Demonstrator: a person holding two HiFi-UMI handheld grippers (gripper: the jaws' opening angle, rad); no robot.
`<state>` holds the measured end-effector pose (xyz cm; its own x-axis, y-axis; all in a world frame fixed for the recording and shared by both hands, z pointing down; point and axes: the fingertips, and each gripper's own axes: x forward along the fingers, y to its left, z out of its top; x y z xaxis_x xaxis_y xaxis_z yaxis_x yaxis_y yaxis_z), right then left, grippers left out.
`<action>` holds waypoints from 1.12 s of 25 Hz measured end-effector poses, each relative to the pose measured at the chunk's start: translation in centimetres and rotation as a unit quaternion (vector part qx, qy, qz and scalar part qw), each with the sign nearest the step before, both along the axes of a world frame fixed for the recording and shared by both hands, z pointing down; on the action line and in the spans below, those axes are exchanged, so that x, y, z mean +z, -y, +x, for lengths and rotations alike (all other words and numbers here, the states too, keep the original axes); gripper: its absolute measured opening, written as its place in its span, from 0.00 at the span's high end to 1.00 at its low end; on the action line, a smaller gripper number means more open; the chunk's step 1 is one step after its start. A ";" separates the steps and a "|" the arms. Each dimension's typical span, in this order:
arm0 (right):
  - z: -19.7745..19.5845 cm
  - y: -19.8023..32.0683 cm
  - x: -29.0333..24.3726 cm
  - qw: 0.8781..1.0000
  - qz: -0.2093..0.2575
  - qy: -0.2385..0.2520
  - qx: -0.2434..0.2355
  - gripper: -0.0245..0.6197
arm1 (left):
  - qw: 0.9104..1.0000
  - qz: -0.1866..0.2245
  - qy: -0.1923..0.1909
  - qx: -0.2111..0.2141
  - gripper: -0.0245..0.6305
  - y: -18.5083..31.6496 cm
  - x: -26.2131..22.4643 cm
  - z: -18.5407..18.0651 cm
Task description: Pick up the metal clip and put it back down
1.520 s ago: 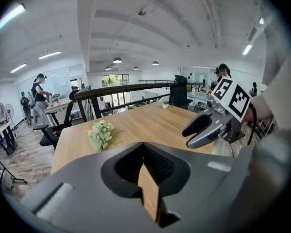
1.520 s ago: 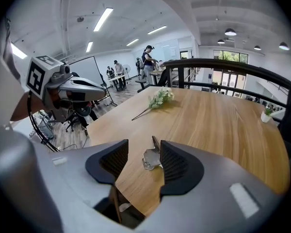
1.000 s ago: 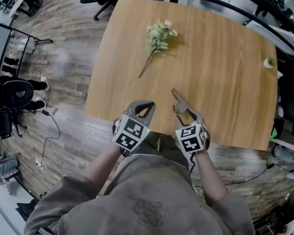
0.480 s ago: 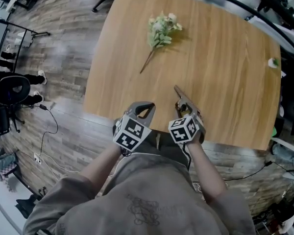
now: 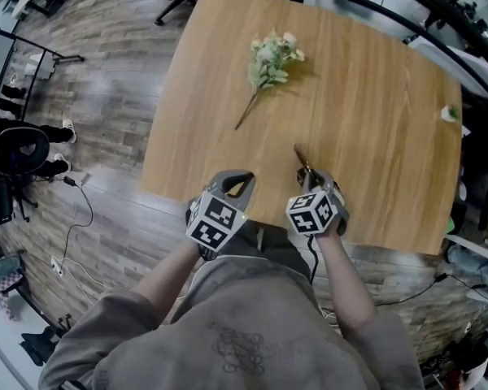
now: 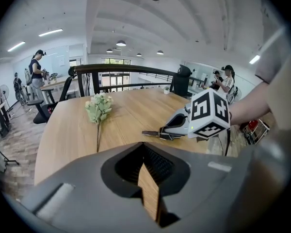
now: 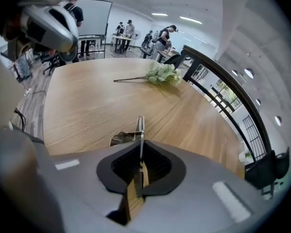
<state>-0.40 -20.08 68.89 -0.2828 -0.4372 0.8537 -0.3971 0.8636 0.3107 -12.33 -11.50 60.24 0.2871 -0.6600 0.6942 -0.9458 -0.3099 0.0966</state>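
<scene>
The metal clip (image 5: 302, 158) lies on the wooden table (image 5: 374, 96) near its front edge, with its thin end pointing away from me. My right gripper (image 5: 313, 182) has just been closing and is now shut on the clip's near end. In the right gripper view the clip (image 7: 141, 130) sticks out ahead between the closed jaws (image 7: 141, 166). The left gripper view shows the clip (image 6: 154, 133) low over the table in the right gripper (image 6: 177, 126). My left gripper (image 5: 236, 184) hovers at the table's front edge, left of the clip, shut and holding nothing (image 6: 150, 178).
A sprig of pale artificial flowers (image 5: 272, 58) lies at the far middle of the table. A small green item (image 5: 449, 114) sits at the right edge. A black railing (image 7: 223, 76) runs behind the table. People stand at desks in the background (image 6: 38, 64).
My right gripper has moved forward and down over the clip's near end, rolled, and its jaws have gone from open to shut on the clip. The left gripper has barely moved.
</scene>
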 end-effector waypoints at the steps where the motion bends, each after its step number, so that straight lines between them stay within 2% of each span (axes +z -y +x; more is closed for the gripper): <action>1: 0.2 0.3 -0.2 1.000 -0.004 0.003 0.007 0.94 | 1.000 0.003 -0.001 -0.001 0.96 0.1 -0.3 -0.1; 5: 0.6 0.9 -1.7 0.999 -0.010 0.026 0.025 0.94 | 1.000 0.021 -0.001 0.000 0.96 1.0 -1.9 -0.3; 9: 0.6 2.4 -5.5 0.994 -0.017 0.089 0.061 0.94 | 0.999 0.046 -0.006 -0.004 0.96 2.4 -4.6 -0.7; 16: 0.0 6.6 -15.5 0.978 0.030 0.193 0.080 0.94 | 0.993 0.114 -0.011 -0.002 0.96 6.1 -10.9 -1.3; 21: 0.2 7.8 -23.4 0.958 0.070 0.265 0.085 0.94 | 0.984 0.176 -0.012 -0.006 0.96 8.3 -16.8 -1.7; 28: 1.8 7.3 -33.4 0.922 0.118 0.359 0.083 0.94 | 0.967 0.256 -0.005 -0.002 0.96 9.1 -24.9 -1.7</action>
